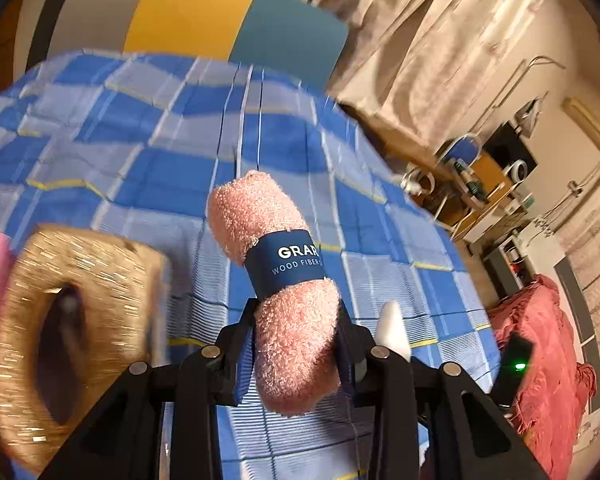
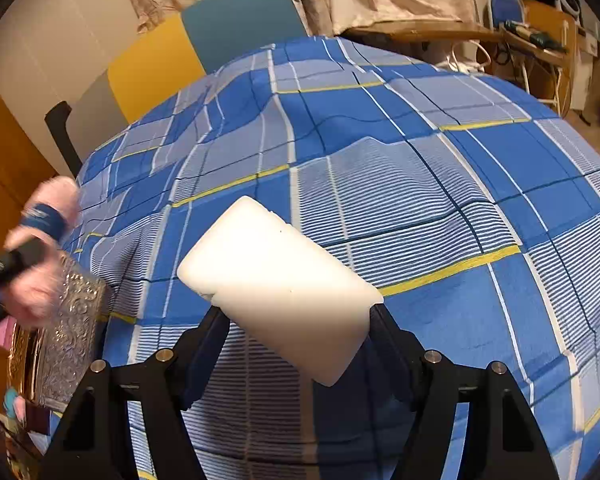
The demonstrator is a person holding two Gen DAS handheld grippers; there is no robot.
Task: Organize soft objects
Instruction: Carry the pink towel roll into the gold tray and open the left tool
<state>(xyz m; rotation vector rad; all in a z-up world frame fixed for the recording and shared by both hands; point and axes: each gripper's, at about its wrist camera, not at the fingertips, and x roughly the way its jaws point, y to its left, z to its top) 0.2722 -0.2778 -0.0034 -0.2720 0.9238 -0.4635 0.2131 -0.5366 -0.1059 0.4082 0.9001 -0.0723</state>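
On my left wrist view, the left hand-held gripper (image 1: 296, 344) is clamped on the lower end of a rolled pink towel (image 1: 278, 280); its long axis runs up and away along the fingers, above the checked bedcover (image 1: 100, 152). The golden basket (image 1: 76, 328) lies close on the left.

On my right wrist view, the right hand-held gripper (image 2: 296, 332) grips a white foam block (image 2: 276, 284), tilted up-left across the jaws. I judge the left hand nearer the basket.

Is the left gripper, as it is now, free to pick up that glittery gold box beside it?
Probably not yet. The left gripper is already shut on the rolled pink towel, so its jaws are full. The gold box sits close on its left with nothing between them, but the towel would have to be put down first.
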